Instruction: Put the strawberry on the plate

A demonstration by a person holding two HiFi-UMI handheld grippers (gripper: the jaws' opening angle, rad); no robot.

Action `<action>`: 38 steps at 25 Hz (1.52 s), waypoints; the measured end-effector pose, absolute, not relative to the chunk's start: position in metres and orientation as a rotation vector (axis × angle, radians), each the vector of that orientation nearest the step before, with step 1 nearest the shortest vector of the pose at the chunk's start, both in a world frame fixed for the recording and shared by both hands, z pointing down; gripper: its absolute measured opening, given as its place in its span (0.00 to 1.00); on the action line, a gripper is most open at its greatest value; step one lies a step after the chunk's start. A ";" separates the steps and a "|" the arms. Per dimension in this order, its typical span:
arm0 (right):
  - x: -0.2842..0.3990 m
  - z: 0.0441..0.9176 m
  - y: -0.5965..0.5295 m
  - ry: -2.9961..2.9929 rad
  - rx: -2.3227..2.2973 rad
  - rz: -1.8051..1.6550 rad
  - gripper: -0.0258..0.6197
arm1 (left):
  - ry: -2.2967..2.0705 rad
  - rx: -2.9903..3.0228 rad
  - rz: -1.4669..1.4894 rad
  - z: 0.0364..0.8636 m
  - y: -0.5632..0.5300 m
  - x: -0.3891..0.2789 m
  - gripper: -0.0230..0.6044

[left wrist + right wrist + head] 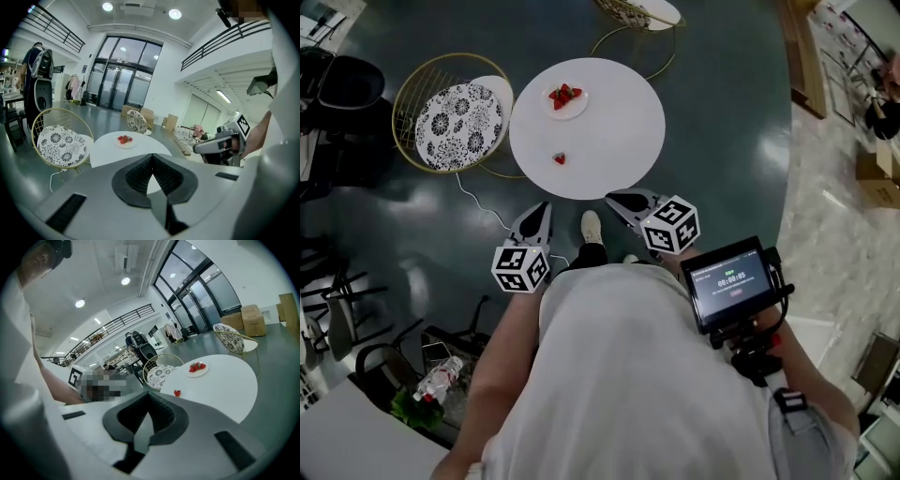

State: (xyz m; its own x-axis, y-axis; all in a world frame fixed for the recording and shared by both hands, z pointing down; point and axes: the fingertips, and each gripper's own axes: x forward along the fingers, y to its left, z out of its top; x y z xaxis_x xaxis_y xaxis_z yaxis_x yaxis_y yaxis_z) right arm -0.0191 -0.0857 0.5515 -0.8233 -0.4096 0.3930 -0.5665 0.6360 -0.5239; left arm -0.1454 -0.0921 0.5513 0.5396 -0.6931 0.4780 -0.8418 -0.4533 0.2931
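Strawberry — loose on desk, apart from plate already holding other strawberries; whole task left. Left hand-held gripper, right hand-held gripper — both closed, empty, short of desk.

Clearance around the round worktop, viewed from above.
The surface carries only a plate with strawberries toward its far-left part and one loose strawberry near the near rim; the strip between them and the whole right half lie open. A wire chair stands just beside the left edge, a second chair is beyond the far edge, and a cable trails on the floor at near left. The left tongs and right tongs, both closed and empty, are short of the near rim.
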 end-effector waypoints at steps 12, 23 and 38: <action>-0.010 0.556 -0.083 -2.583 0.833 0.986 0.05 | -1.157 2.301 0.484 0.571 -0.084 -0.132 0.05; -0.012 0.542 -0.098 -2.556 0.898 1.008 0.05 | -1.022 2.373 0.686 0.589 -0.111 -0.125 0.05; -0.027 0.597 -0.153 -2.452 1.029 1.143 0.05 | -0.747 2.436 1.109 0.681 -0.172 -0.128 0.05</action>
State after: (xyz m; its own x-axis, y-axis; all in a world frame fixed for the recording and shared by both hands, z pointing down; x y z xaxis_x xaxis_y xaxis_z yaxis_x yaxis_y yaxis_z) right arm -0.0272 -0.1531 0.5969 -0.7204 -0.4967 0.4840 -0.6901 0.4437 -0.5717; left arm -0.1279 -0.1716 0.6806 0.5517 -0.3142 0.7726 -0.5978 -0.7950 0.1035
